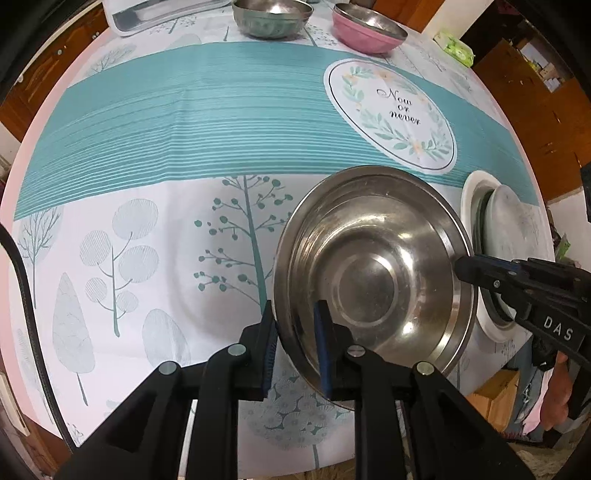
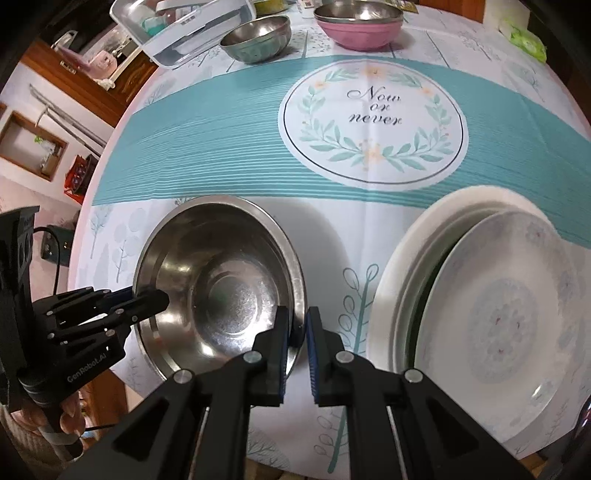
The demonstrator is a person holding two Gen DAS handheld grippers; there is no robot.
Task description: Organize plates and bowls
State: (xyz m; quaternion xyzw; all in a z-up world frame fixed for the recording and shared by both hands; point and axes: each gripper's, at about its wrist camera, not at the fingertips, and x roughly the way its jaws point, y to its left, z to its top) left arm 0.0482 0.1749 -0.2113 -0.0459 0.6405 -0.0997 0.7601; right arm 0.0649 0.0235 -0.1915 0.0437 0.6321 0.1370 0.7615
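Both grippers, left gripper (image 1: 295, 347) and right gripper (image 2: 297, 350), are clamped on the steel bowl's (image 1: 373, 273) rim, lower centre. Plates (image 2: 491, 295) are stacked at right; the green bowl (image 2: 256, 38) and pink bowl (image 2: 358, 35) are unsorted at the top.

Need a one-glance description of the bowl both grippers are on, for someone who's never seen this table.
Start at the "Now or never" wreath on the tablecloth and come toward the near table edge. The large steel bowl sits left of the stacked white plates. It is all bare metal, wide-rimmed, and far bigger than the teal and pink bowls at the far side.
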